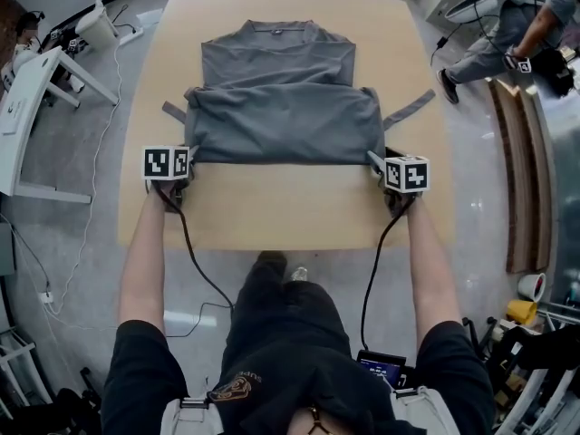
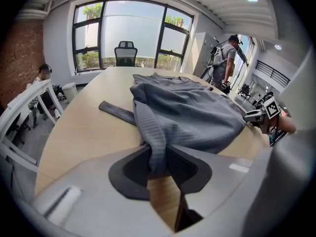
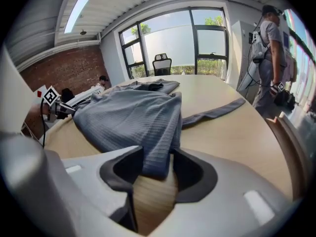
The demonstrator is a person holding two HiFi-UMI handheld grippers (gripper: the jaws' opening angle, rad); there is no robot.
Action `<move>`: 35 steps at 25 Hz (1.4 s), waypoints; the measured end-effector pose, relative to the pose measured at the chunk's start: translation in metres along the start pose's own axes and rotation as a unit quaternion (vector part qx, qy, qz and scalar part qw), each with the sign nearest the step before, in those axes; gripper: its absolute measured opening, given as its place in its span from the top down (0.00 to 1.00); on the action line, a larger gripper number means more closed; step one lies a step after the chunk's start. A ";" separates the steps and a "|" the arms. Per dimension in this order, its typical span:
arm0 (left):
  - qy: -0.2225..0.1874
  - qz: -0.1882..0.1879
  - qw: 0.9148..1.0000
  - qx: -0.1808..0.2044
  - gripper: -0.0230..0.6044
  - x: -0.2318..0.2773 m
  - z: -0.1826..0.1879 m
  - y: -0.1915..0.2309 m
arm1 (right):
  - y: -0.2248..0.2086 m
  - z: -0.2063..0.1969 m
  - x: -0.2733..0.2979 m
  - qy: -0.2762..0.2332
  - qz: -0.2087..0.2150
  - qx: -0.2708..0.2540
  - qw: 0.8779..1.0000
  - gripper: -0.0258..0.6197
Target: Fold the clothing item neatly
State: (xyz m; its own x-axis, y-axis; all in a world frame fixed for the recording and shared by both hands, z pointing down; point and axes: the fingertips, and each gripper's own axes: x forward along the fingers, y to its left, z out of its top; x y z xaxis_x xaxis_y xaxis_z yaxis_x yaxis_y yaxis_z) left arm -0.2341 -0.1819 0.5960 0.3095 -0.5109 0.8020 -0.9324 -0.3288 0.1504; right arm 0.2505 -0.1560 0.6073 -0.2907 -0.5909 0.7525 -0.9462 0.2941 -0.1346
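The shirt (image 1: 281, 107) is a grey, fine-ribbed knit. It lies in the middle of the pale wooden table (image 1: 272, 211), with the collar (image 1: 276, 30) toward the top of the frame. A doubled layer runs across its lower half and ends in a straight fold line nearest the person. Two narrow strips of sleeve (image 1: 408, 109) stick out at the left and right edges of the bundle.

The left claw (image 2: 157, 167) is closed on the near-left corner of the fabric. A bunched tongue of cloth sits squeezed between its dark pads. The right claw (image 3: 153, 169) pinches the near-right corner in the same way, and the cloth rises in a soft ridge into its jaws.

The fabric looks light, limp and a little stretchy. It probably sags wherever it is unsupported and wrinkles if it is dragged, but it is in no danger of breakage. The ribbed surface should give the pads good purchase, so slipping seems unlikely unless only a single thin layer is caught.

The corners of the fold are the sensible hold points. Gripping both at once and keeping the edge between them taut should let the layer settle flat and square. The stray sleeves will likely need tucking in afterwards.
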 end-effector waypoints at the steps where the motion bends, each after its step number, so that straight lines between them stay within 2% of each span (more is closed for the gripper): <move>1: 0.001 -0.001 1.000 0.002 0.82 0.001 0.000 -0.001 | -0.002 0.000 0.000 0.003 -0.003 -0.003 1.000 0.69; 3: 0.002 -0.001 1.000 0.000 0.85 -0.002 -0.002 -0.002 | -0.003 -0.001 -0.004 0.008 0.001 0.001 1.000 0.86; 4: 0.002 -0.002 1.000 -0.004 0.86 -0.005 -0.005 -0.003 | -0.003 -0.001 -0.007 0.006 0.004 0.005 1.000 0.90; 10: -0.026 -0.025 0.998 -0.054 0.87 -0.045 -0.024 -0.016 | 0.000 0.003 -0.046 -0.024 0.018 -0.001 1.000 0.91; 14: -0.039 -0.018 0.998 -0.045 0.87 -0.075 -0.036 -0.033 | 0.003 0.004 -0.075 -0.039 0.020 -0.006 0.999 0.91; 21: -0.080 -0.006 0.997 -0.014 0.87 -0.146 -0.032 -0.055 | 0.017 0.032 -0.131 -0.090 0.037 -0.032 0.995 0.92; 29: -0.117 0.000 0.993 0.015 0.87 -0.196 0.025 -0.058 | 0.019 0.091 -0.162 -0.128 0.045 -0.044 0.990 0.92; 35: -0.132 0.003 0.991 0.029 0.87 -0.193 0.081 -0.039 | 0.014 0.151 -0.153 -0.148 0.047 -0.061 0.986 0.92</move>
State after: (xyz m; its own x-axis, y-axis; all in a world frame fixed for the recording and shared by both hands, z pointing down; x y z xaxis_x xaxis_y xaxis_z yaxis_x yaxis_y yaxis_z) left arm -0.2425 -0.1347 0.3888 0.3490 -0.7000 0.6231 -0.9244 -0.3664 0.1061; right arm 0.2598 -0.1749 0.3933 -0.4215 -0.7445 0.5177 -0.8945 0.4350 -0.1027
